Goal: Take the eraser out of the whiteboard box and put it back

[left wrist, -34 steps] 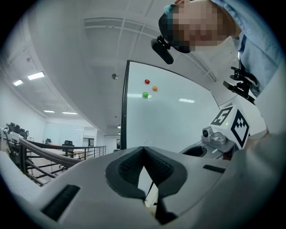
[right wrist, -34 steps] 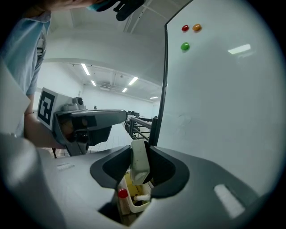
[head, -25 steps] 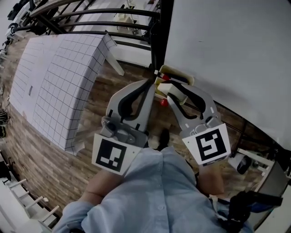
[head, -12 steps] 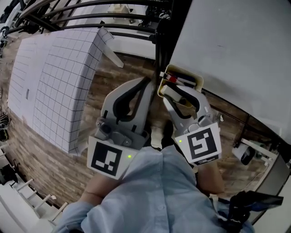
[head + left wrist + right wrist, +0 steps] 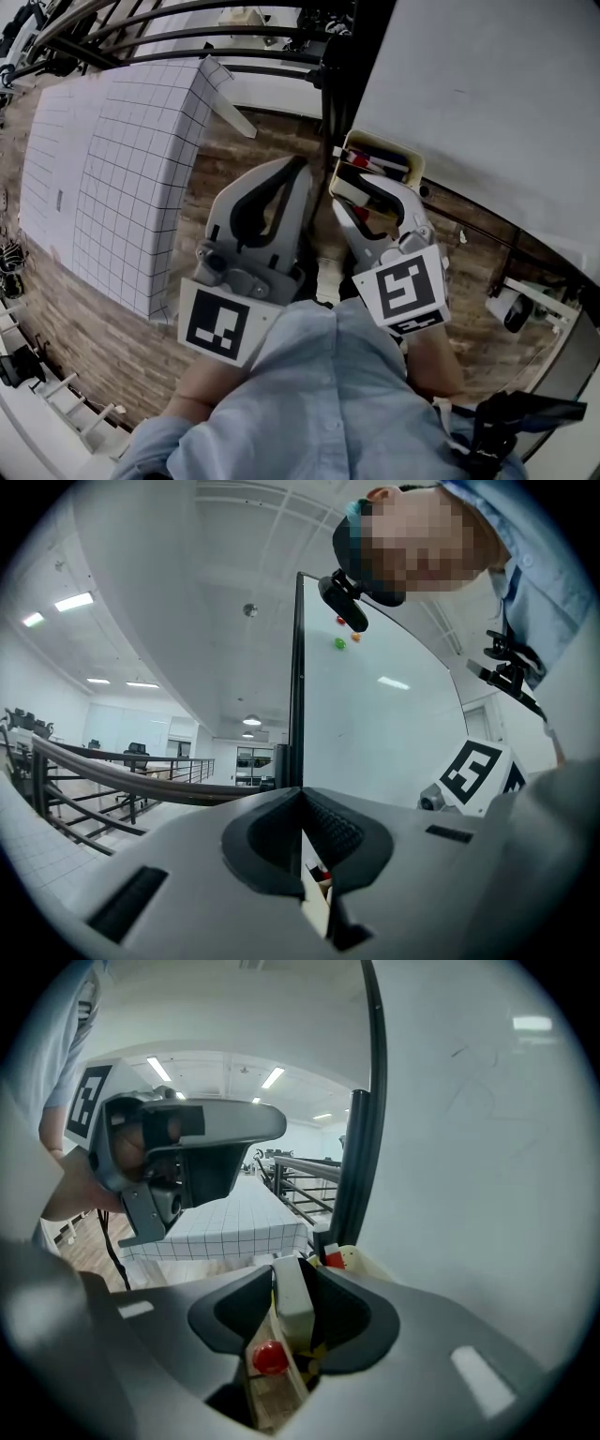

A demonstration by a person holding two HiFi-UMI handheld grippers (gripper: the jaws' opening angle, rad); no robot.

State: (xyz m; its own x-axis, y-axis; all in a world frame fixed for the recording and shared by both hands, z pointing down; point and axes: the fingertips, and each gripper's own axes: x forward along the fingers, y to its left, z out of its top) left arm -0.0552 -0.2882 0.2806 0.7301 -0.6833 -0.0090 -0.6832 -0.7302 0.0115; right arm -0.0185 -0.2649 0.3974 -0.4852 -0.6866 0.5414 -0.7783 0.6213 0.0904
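Note:
The cream whiteboard box (image 5: 410,167) hangs at the whiteboard's lower left corner, with markers (image 5: 373,161) lying in it. My right gripper (image 5: 349,187) points down into the box's near end. In the right gripper view the white eraser (image 5: 291,1305) stands upright between the jaws of the right gripper (image 5: 292,1277), over the box (image 5: 354,1262). Those jaws are opening, and the eraser leans toward the left pad. A red ball (image 5: 270,1357) shows below it. My left gripper (image 5: 302,165) hovers just left of the box, shut and empty, as the left gripper (image 5: 300,794) view also shows.
The whiteboard (image 5: 487,94) fills the upper right, with a black pole (image 5: 342,56) at its left edge. A table under a gridded cloth (image 5: 112,159) stands on the left, dark railings (image 5: 187,28) run behind it, and wooden floor (image 5: 84,347) lies below.
My right gripper has sunk toward the box with the eraser between its jaws. The left gripper has edged a little closer to the box's left side.

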